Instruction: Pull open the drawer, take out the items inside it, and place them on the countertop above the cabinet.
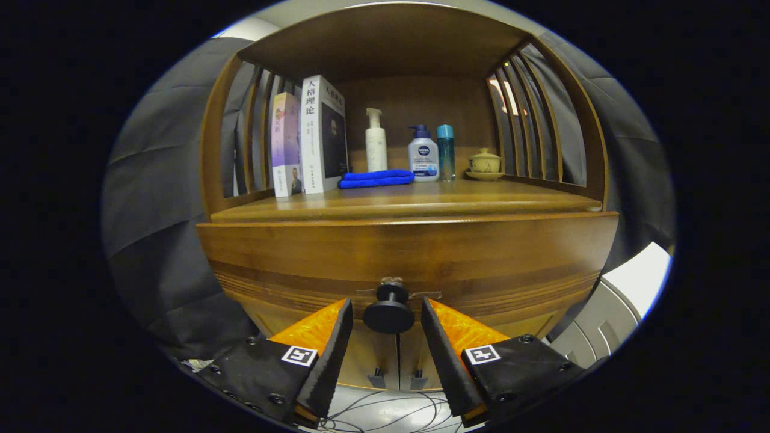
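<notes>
jaws: the gripper has its jaws apart, one finger on each side of the drawer knob, with a small gap showing on both sides; neither finger presses on it.
drawer knob: a round dark knob on a short stem, standing out from the middle of the drawer front, right between the fingertips.
drawer: a wide wooden front with grooved bands along its lower part, sitting flush and closed under the bench; what lies inside cannot be seen.
bench: the wooden top above the drawer, bare along its front edge, carrying a row of things toward the back.
books: two standing upright at the left end of the row, the taller white one just right of the shorter pale one.
blue cloth: folded flat, lying just right of the books and in front of the white bottle.
white pump bottle: upright behind the cloth.
blue-capped pump bottle: upright, just right of the cloth's end.
teal bottle: slim, upright, just beside the blue-capped bottle on its right.
lidded cup: a small pale cup on a saucer, at the right end of the row, apart from the bottles.
cabinet sides: curved wooden slats left and right, with a wooden top over the row.
lower doors: two small door pulls show below the knob, between the fingers.
floor: pale, with thin cables lying on it under the fingers.
</notes>
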Demonstrator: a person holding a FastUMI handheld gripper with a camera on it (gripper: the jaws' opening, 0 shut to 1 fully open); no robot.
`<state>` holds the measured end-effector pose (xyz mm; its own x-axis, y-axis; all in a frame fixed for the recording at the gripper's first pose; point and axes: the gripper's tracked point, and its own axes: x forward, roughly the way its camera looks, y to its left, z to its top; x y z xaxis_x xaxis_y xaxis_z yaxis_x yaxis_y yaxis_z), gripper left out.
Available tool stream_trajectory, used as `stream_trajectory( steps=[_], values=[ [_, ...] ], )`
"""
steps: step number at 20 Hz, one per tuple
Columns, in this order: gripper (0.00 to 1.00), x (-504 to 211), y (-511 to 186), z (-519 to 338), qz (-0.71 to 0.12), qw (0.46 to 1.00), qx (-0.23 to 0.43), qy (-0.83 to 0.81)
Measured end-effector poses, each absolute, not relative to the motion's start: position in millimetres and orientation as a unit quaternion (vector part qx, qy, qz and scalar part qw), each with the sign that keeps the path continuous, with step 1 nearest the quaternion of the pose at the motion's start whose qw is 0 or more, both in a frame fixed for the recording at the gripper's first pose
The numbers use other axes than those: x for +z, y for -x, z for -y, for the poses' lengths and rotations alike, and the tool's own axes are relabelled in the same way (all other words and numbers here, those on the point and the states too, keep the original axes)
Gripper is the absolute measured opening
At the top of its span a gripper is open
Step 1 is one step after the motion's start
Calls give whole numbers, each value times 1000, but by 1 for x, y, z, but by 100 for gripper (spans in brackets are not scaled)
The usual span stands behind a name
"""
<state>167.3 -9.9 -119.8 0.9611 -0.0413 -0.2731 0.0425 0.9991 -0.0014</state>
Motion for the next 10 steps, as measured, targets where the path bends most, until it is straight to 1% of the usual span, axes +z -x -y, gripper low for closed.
stream_trajectory(
  steps=[1,3,6,8,10],
  values=[
    [74,-117,-171,12,-127,992,-23,-5],
    [52,-120,-170,8,-125,992,-17,-4],
    [39,-121,-171,10,-128,991,-18,29],
    [29,-120,-168,9,-150,988,-18,25],
    [29,-119,-164,8,-155,988,-16,19]
  ],
)
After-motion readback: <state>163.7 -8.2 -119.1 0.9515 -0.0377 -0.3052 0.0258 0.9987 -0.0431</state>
